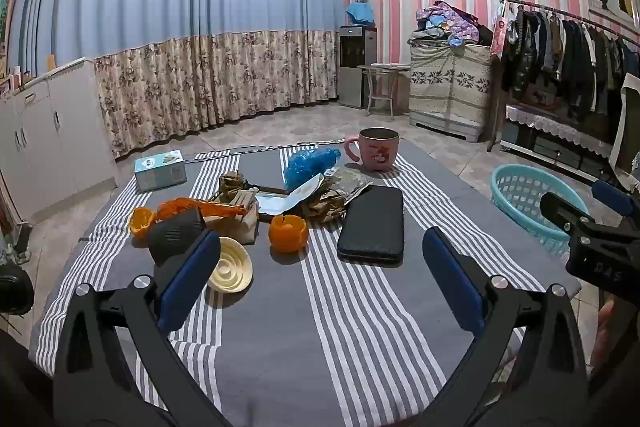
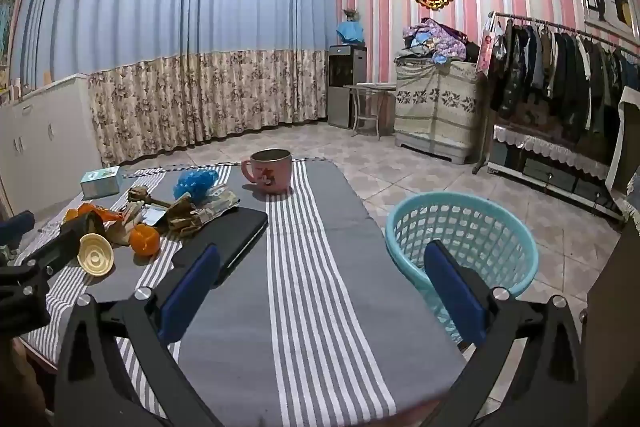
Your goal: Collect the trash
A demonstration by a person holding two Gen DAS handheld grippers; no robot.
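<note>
Trash lies in a heap on the striped tablecloth (image 1: 320, 327): orange peel (image 1: 288, 231), a second peel piece (image 1: 141, 221), an orange wrapper (image 1: 200, 207), brown crumpled paper (image 1: 324, 205), a blue plastic bag (image 1: 312, 163) and a cream plastic lid (image 1: 231, 265). My left gripper (image 1: 320, 267) hovers open over the near table, short of the heap, nothing between its fingers. My right gripper (image 2: 320, 279) is open too, over bare cloth (image 2: 320, 267) further right, with the teal basket (image 2: 464, 231) just beyond its right finger. The basket looks empty.
A pink mug (image 1: 376, 149) stands at the table's far edge, a black case (image 1: 372, 223) lies right of the heap, a tissue box (image 1: 160, 169) at far left. The basket (image 1: 532, 203) sits on the tiled floor right of the table. A clothes rack (image 2: 560, 75) lines the right wall.
</note>
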